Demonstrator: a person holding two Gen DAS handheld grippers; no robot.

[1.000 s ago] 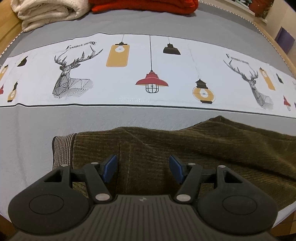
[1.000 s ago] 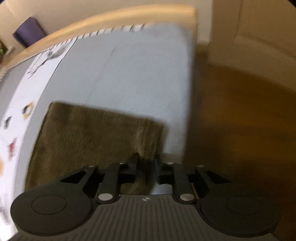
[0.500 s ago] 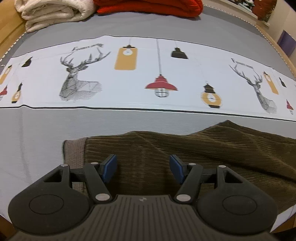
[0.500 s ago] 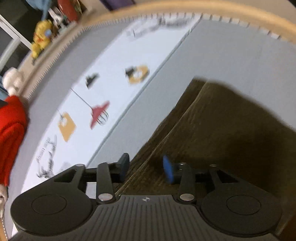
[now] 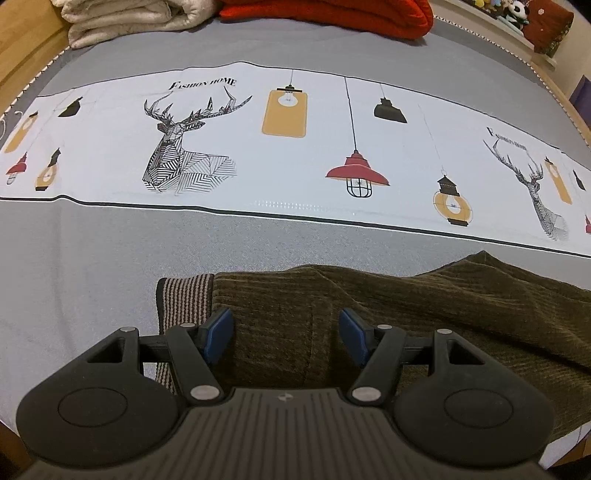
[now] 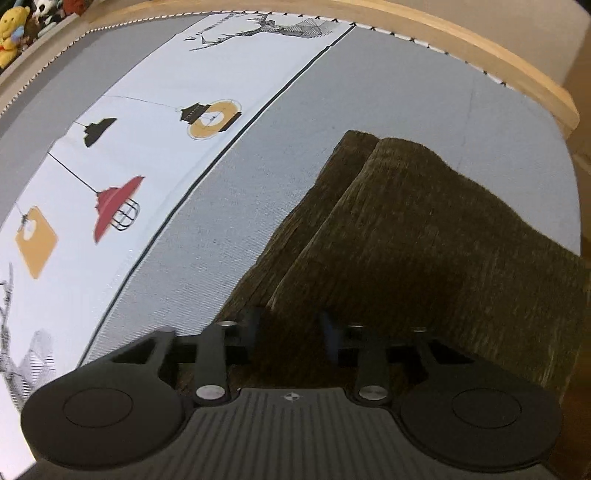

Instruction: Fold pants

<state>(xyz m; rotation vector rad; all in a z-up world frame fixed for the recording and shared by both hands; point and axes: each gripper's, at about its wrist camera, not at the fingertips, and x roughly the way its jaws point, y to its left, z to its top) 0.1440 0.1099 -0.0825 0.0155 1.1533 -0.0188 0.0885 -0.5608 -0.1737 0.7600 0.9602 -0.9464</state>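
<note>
Holding our left gripper (image 5: 286, 334) wide open over the brown pants (image 5: 424, 306), we have just been closing our right gripper (image 6: 291, 328) on their fold.

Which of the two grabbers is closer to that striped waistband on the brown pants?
Left. The left gripper hovers open right beside the striped waistband; the right gripper pinches the pants where no waistband shows.

The pants (image 5: 424, 314) lie on the bed (image 5: 92, 258), with folded blankets (image 5: 133, 14) far behind (at the head end).
</note>
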